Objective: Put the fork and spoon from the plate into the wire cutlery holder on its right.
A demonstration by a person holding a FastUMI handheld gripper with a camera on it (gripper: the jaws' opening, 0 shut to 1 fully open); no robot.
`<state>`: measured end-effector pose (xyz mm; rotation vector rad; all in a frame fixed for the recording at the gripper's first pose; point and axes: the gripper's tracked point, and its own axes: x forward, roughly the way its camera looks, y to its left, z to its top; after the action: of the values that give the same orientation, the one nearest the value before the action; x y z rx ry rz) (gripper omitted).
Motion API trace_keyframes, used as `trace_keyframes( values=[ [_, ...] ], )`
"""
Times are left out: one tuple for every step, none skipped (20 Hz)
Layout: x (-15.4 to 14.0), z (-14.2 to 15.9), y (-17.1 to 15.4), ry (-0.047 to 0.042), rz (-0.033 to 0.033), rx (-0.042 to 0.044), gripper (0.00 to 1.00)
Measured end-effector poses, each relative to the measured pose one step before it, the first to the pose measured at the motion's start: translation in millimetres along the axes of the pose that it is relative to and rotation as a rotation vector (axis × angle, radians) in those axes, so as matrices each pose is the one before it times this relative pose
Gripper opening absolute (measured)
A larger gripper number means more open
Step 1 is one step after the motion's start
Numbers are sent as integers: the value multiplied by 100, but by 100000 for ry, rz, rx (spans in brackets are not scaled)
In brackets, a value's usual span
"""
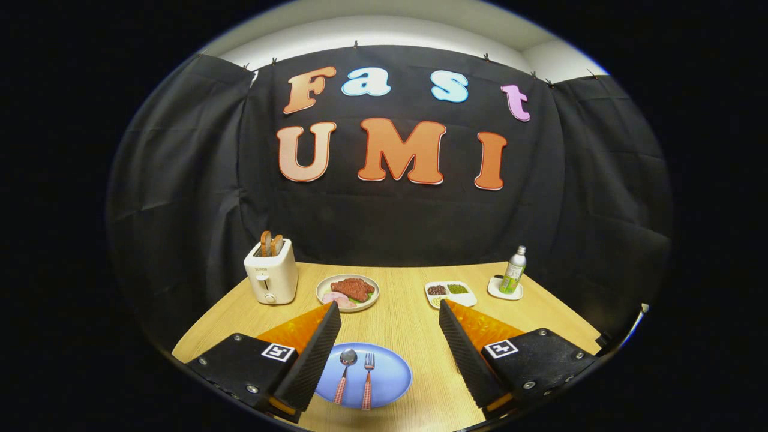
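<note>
A blue plate point(390, 375) lies on the wooden table, low between my two fingers and nearer the left one. On it rest a spoon point(345, 372) and a fork point(368, 384), side by side, both with red-and-white checked handles pointing toward me. My gripper point(390, 309) hangs above the table, open wide, with nothing between its black ridged fingers point(315, 360). The left finger covers the plate's left edge.
Beyond the fingers stand a white toaster point(271, 276) with toast at the far left, a plate of meat point(348, 292), a small white dish of grains point(450, 293) and a green bottle point(514, 271) on a white coaster. Bare table lies to the plate's right.
</note>
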<state>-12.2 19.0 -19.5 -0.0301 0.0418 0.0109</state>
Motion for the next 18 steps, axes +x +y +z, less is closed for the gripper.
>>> trace_keyframes(
  values=[
    [101, -457, 5, 613, 57, -11, 99],
    [224, -694, 69, 1329, 338, -317, 99],
    [170, -703, 55, 1655, 329, -311, 99],
    [233, -774, 148, 1429, 898, -140, 99],
    [124, -783, 259, 1258, 1142, -160, 99],
    [154, -783, 451, 1587, 2117, 561, 99],
    [106, -881, 256, 1981, 1301, 880, 99],
    [300, -964, 143, 2473, 824, 765, 99],
    [240, -1029, 36, 2400, 109, 368, 99],
    [297, -905, 69, 2068, 397, -53, 99],
    [232, -809, 38, 1916, 111, -322, 99],
    [271, -812, -20, 1608, 100, -603, 99],
    [394, -748, -69, 1579, -23, -799, 99],
    [358, -799, -6, 1925, 26, -815, 99],
    [286, -725, 114, 1939, 548, -527, 99],
    [378, -704, 102, 1984, 374, -172, 98],
    [466, -670, 92, 1783, 543, 339, 97],
    [437, -672, 163, 2049, 452, 419, 96]
  ],
)
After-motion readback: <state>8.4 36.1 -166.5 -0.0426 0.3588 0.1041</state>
